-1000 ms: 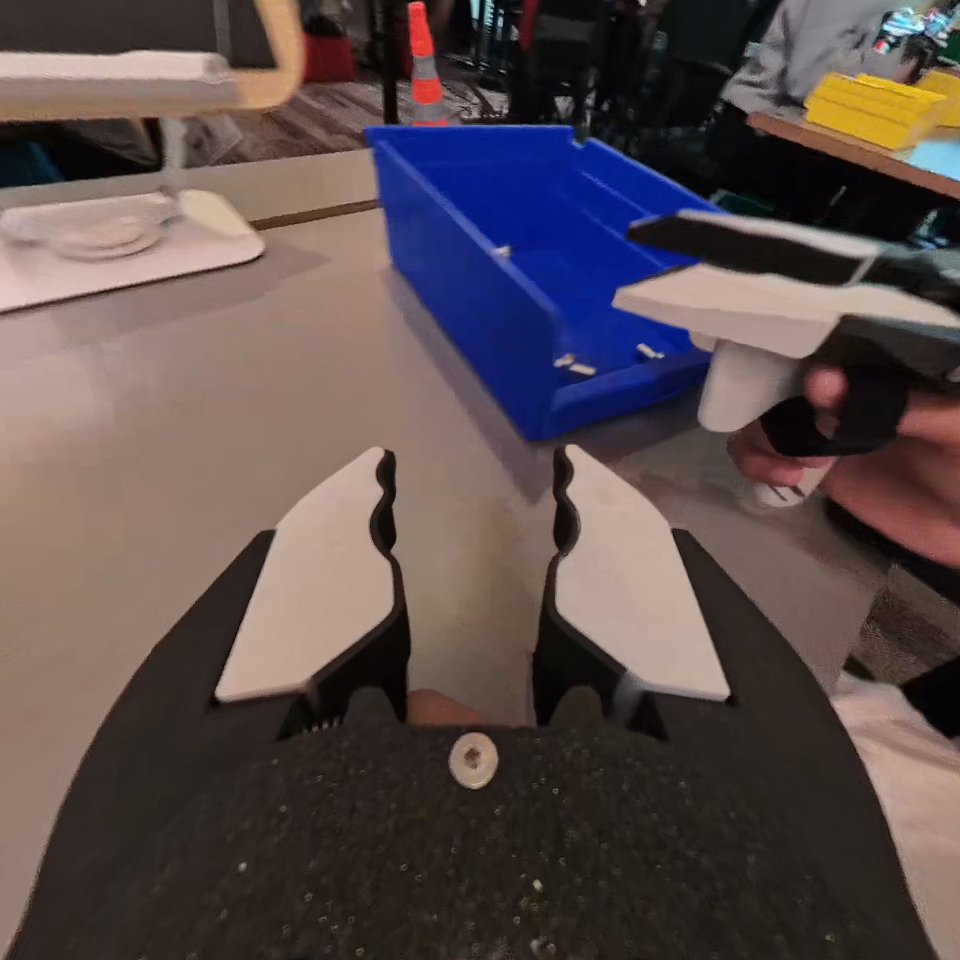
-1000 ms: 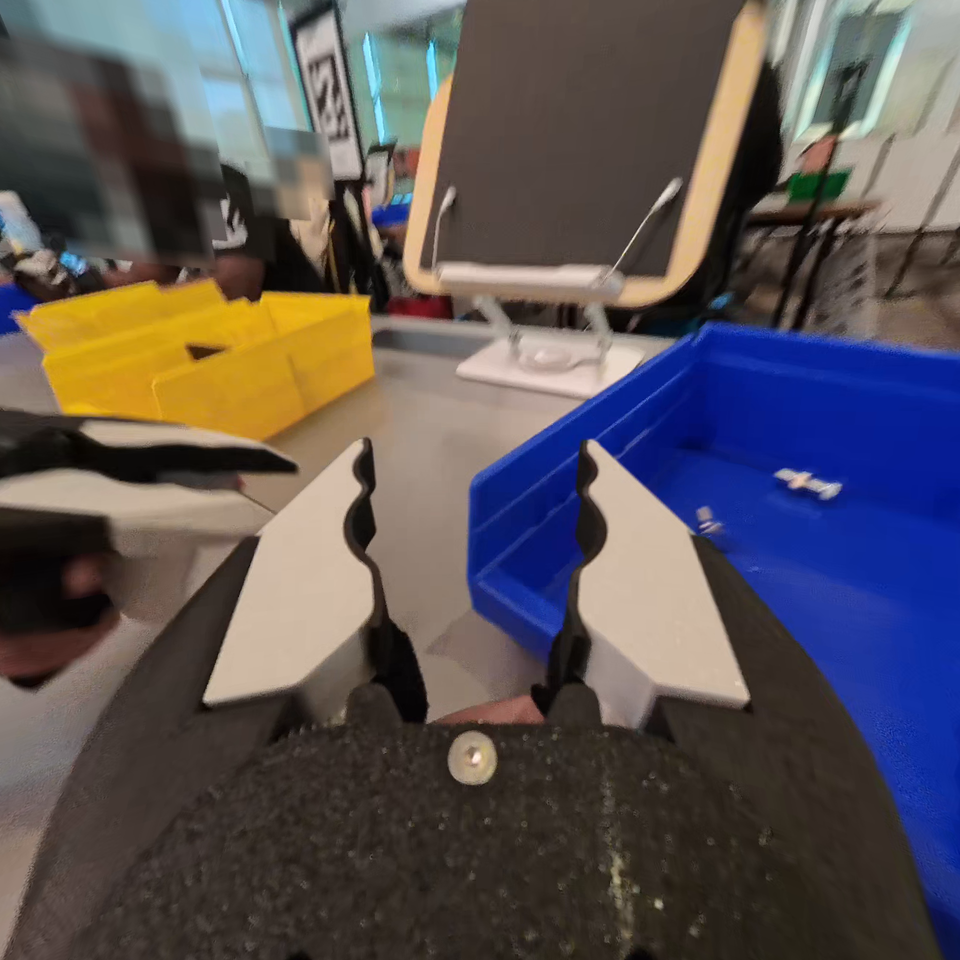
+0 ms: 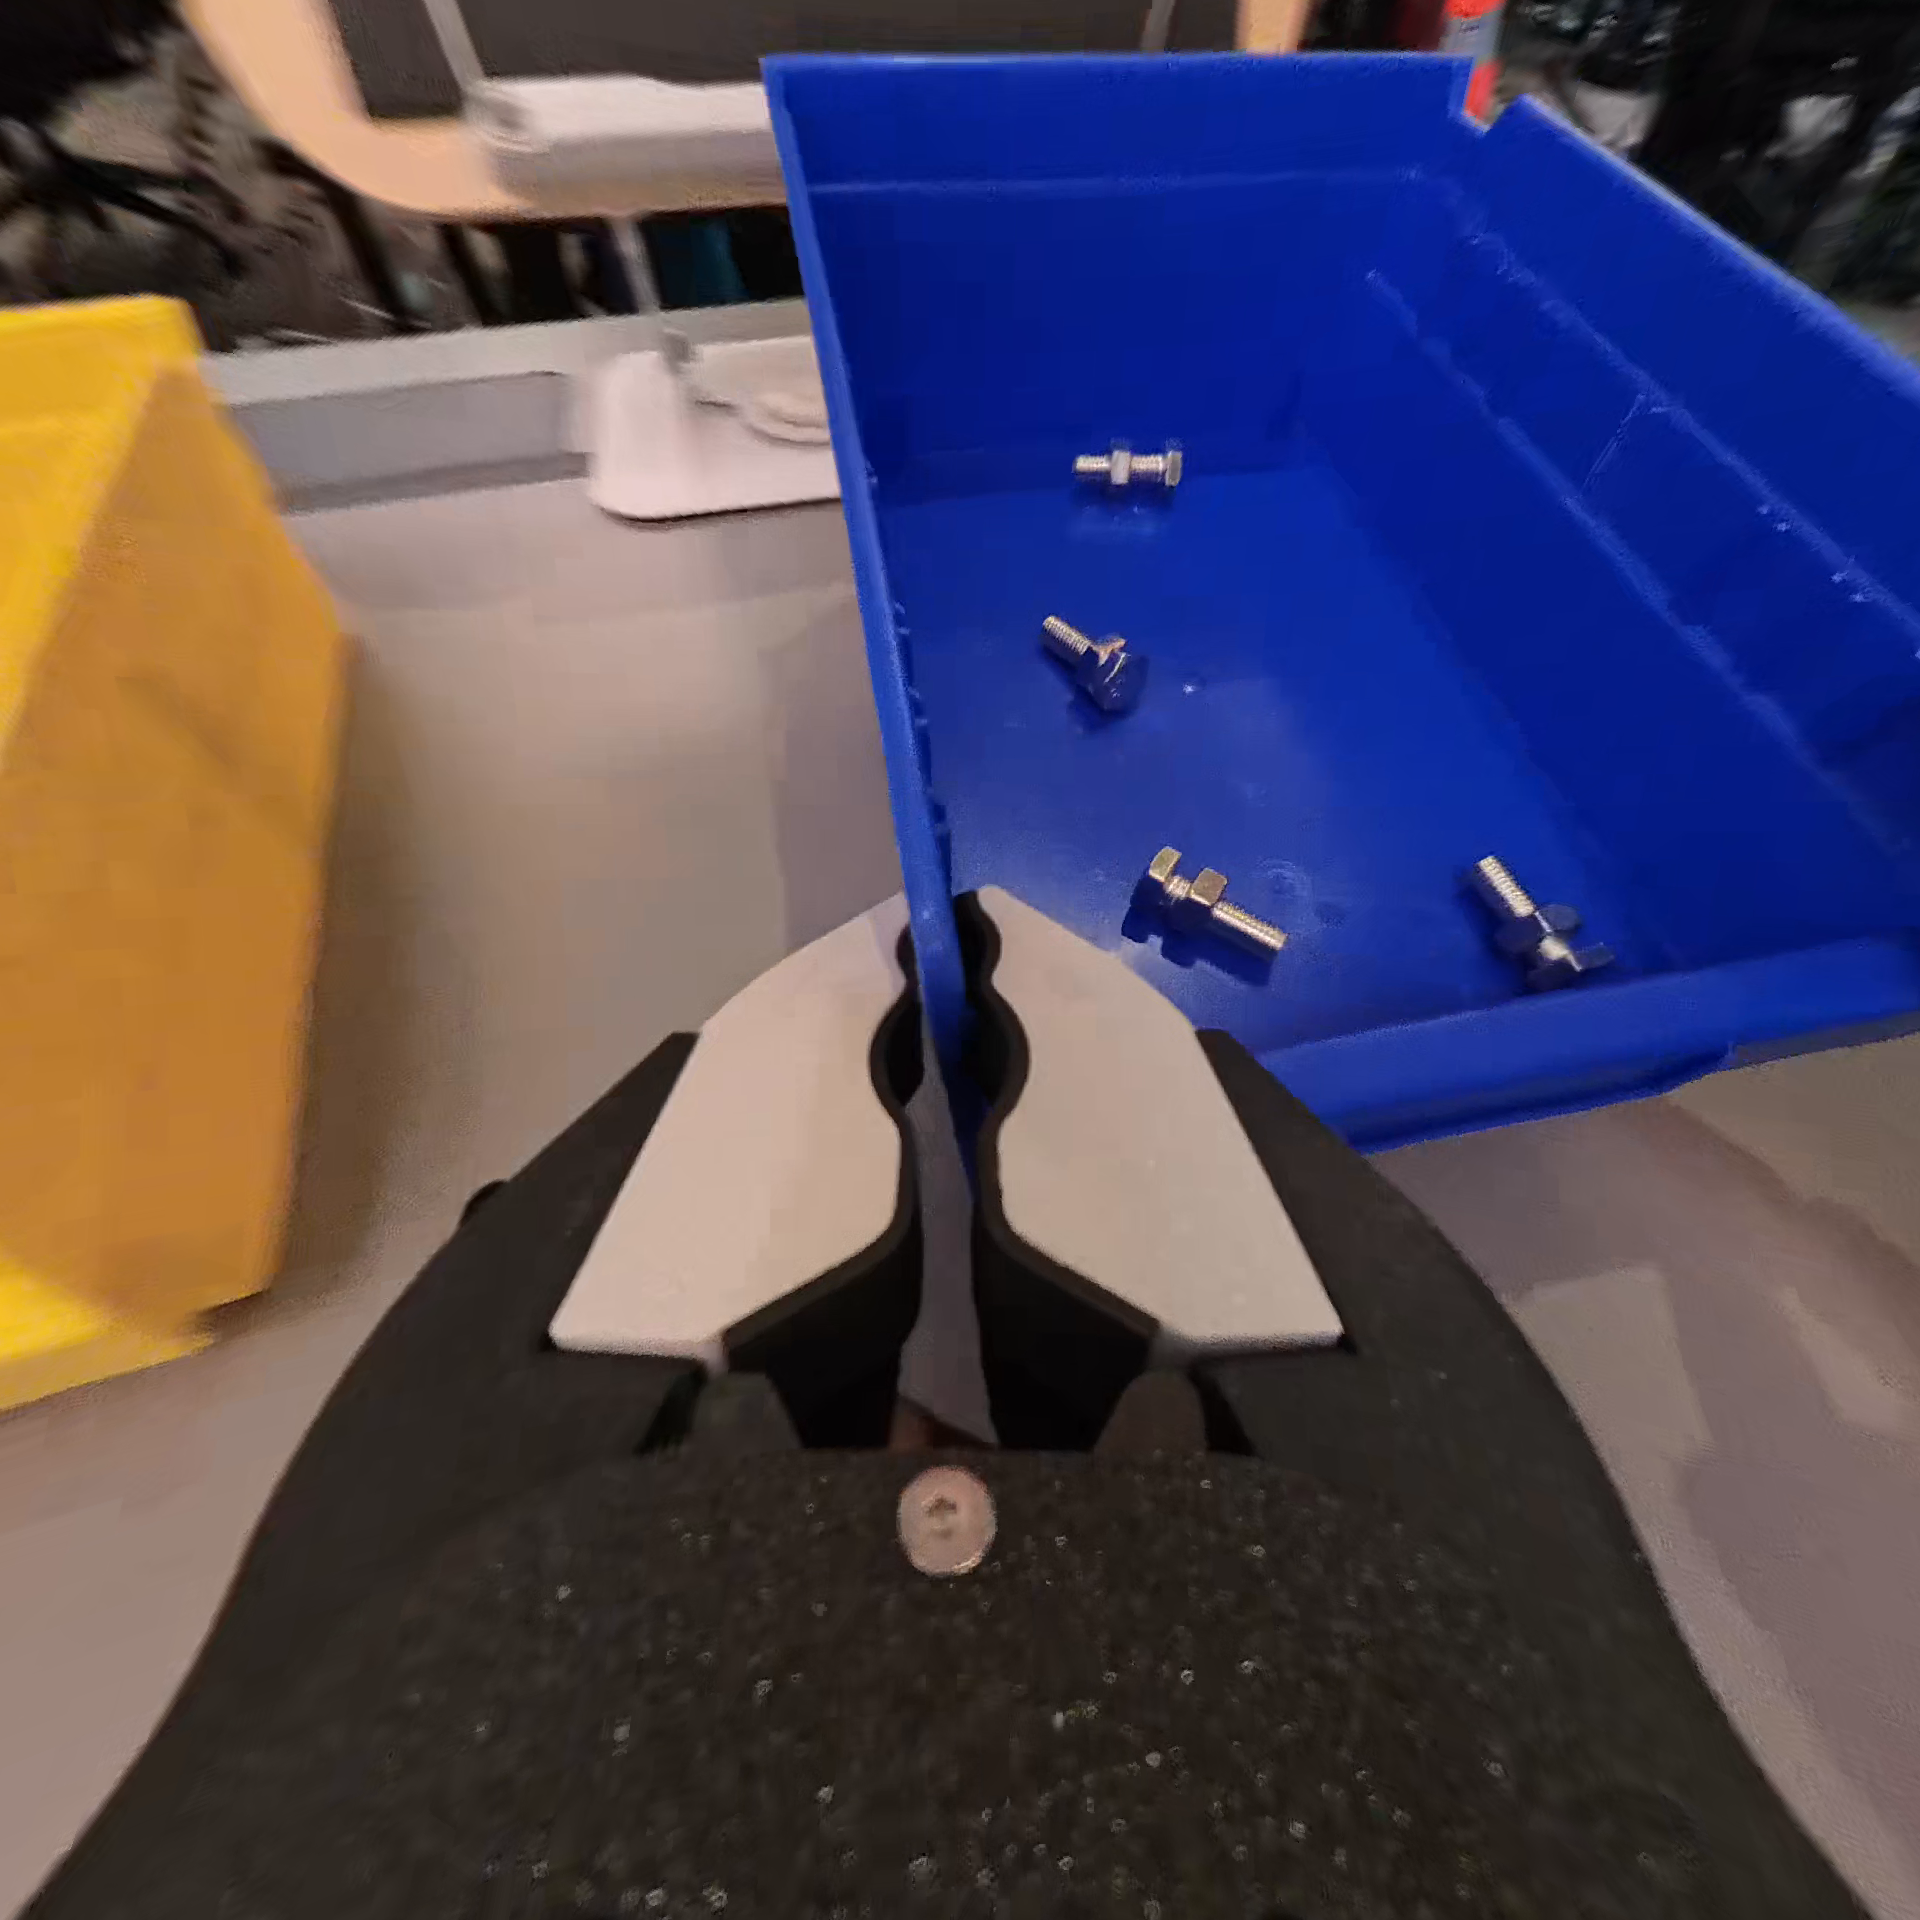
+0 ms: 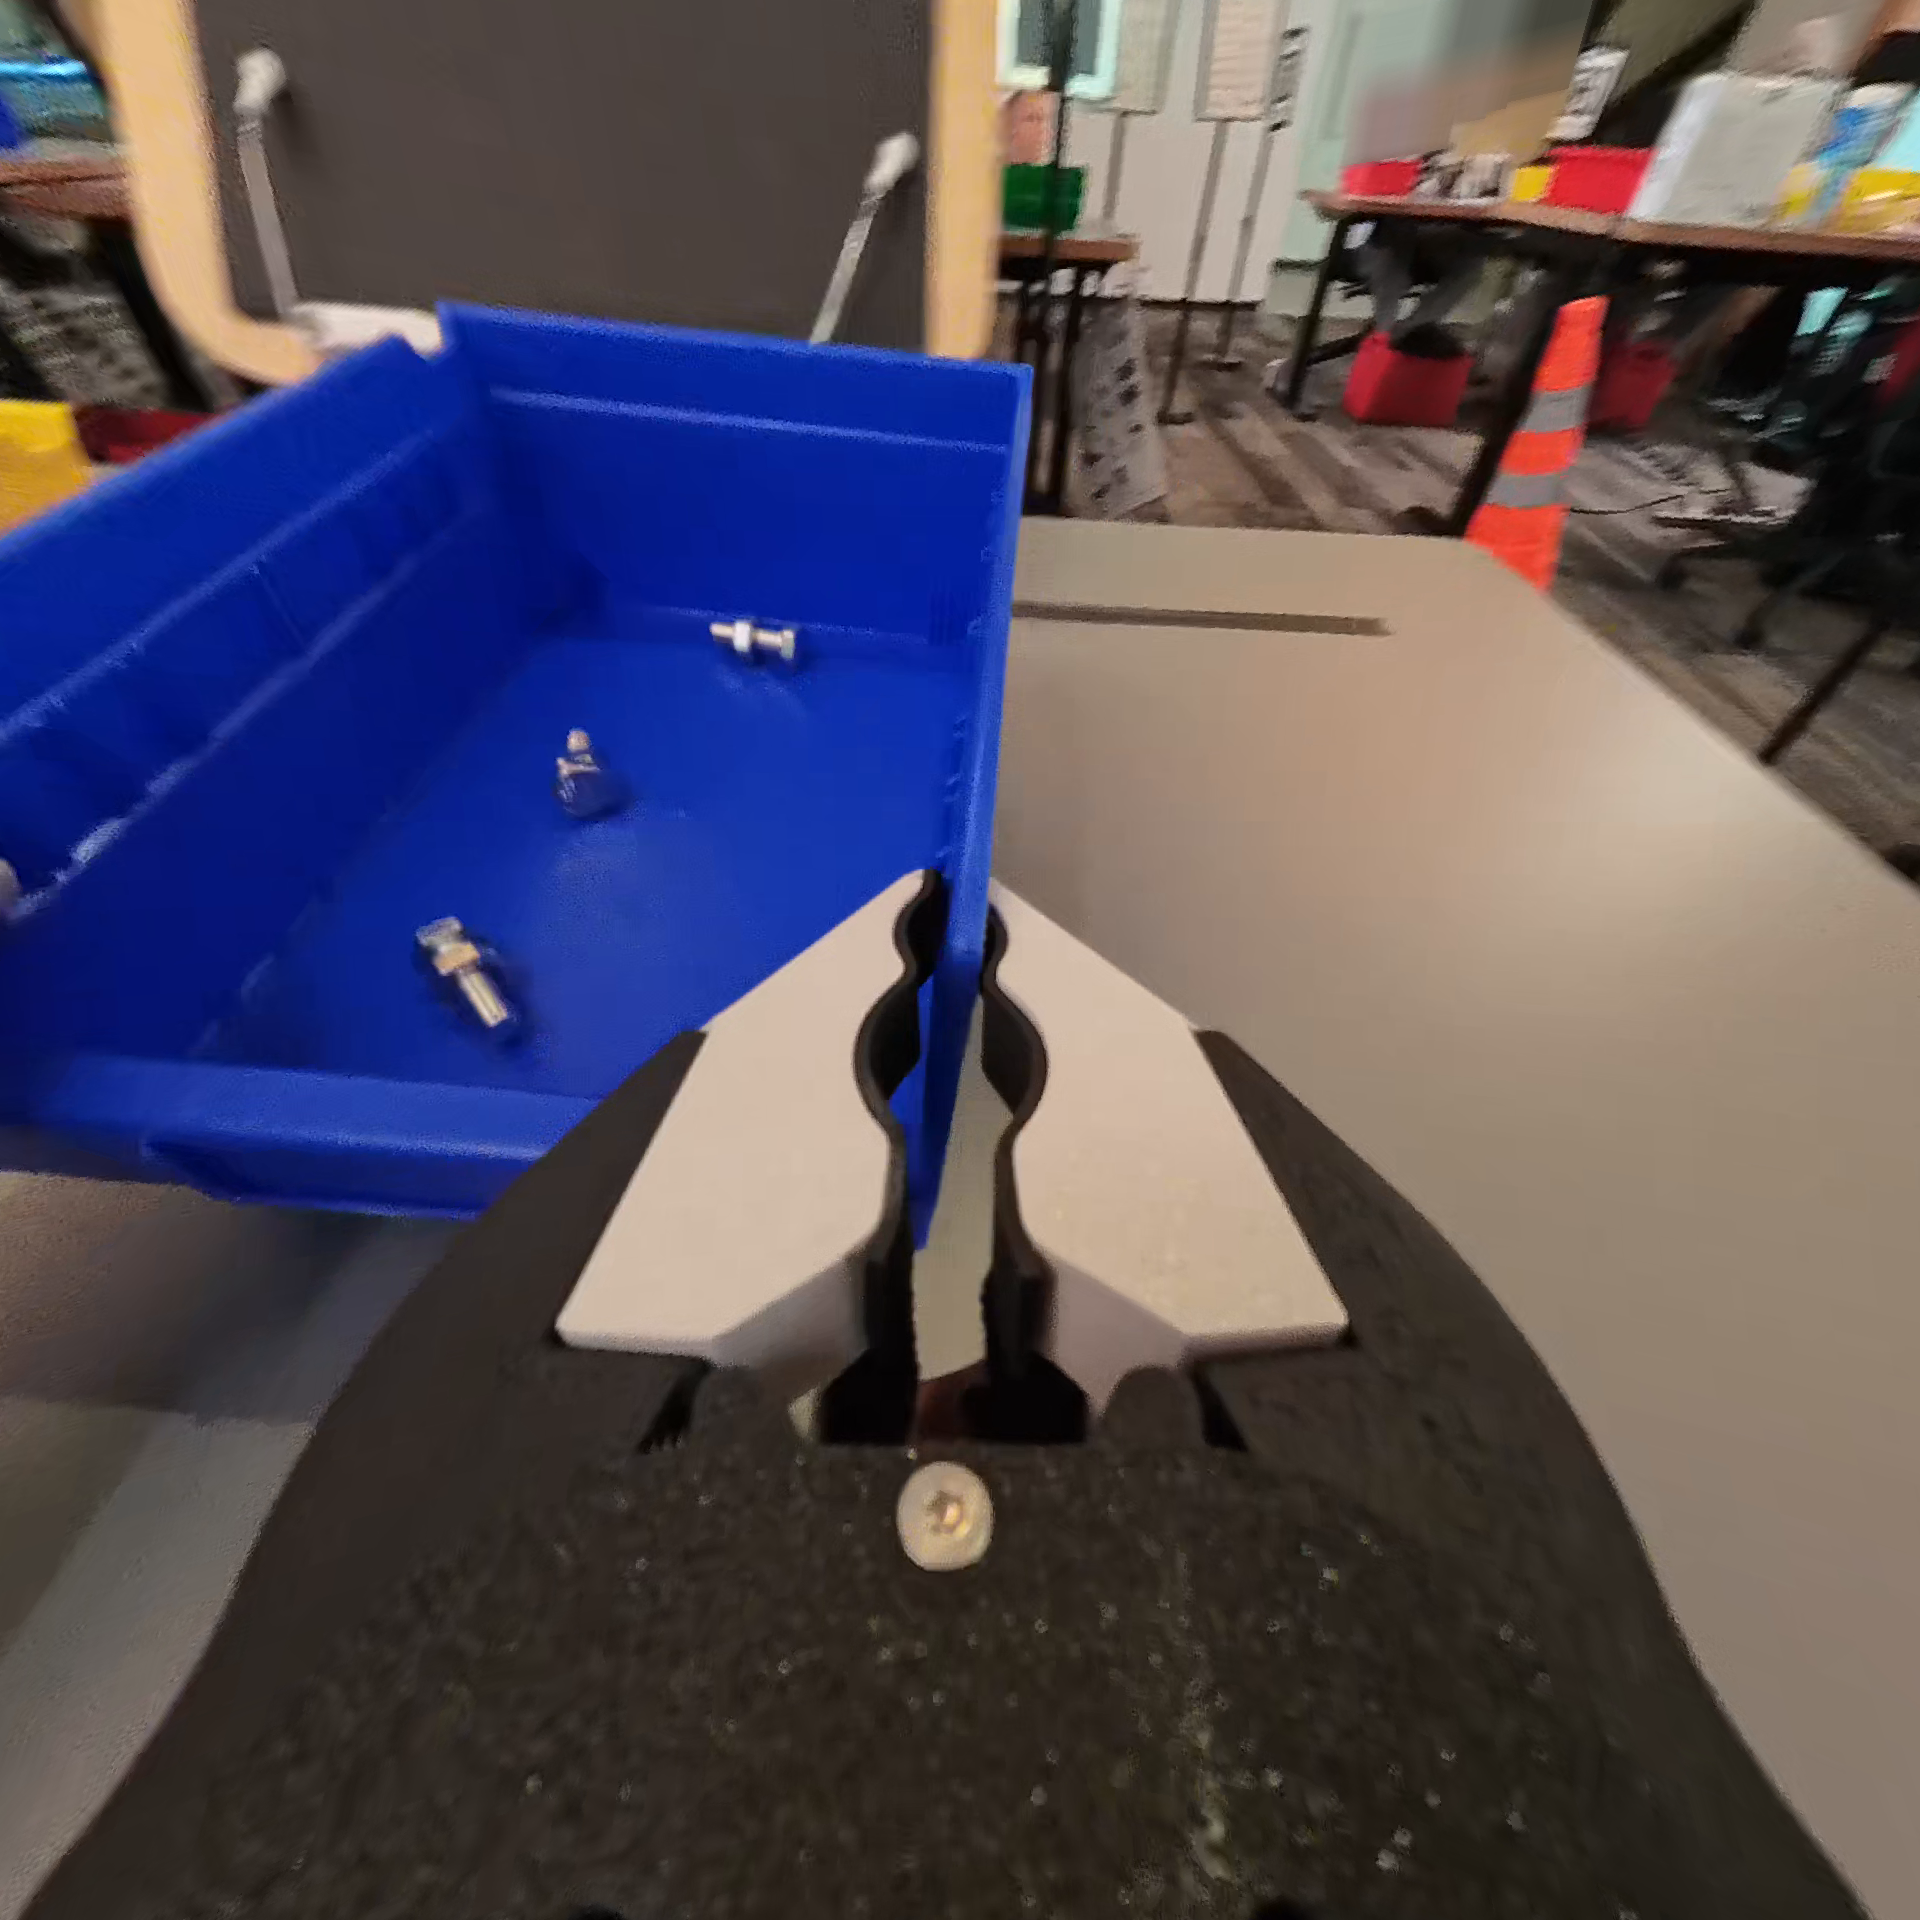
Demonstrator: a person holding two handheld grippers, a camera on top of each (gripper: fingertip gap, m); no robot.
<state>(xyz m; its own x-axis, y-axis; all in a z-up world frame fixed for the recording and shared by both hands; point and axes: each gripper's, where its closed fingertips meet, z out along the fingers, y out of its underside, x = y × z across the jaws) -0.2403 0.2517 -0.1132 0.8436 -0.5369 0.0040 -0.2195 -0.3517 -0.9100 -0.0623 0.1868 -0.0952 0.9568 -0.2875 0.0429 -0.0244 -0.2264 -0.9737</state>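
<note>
A blue plastic bin [image 3: 1351, 644] sits on the grey table [image 3: 582, 790] with several steel bolts [image 3: 1210, 914] loose on its floor. My left gripper [image 3: 940, 935] is shut on the bin's left side wall, one pad on each face, near the front corner. My right gripper [image 4: 961, 914] is shut on the bin's [image 4: 748, 499] right side wall, also near the front. The bolts [image 4: 468, 971] show in the right wrist view too. The bin looks tipped, its front lower than its back.
A yellow bin [image 3: 135, 810] stands close to the left of the blue bin. A dark board on a white stand [image 4: 582, 145] is behind it. An orange cone [image 4: 1548, 436] and other tables [image 4: 1621, 229] stand beyond the table's far right edge.
Both grippers were open and apart from the bin. Both have moved onto its side walls and closed on them. The bin now fills more of both views.
</note>
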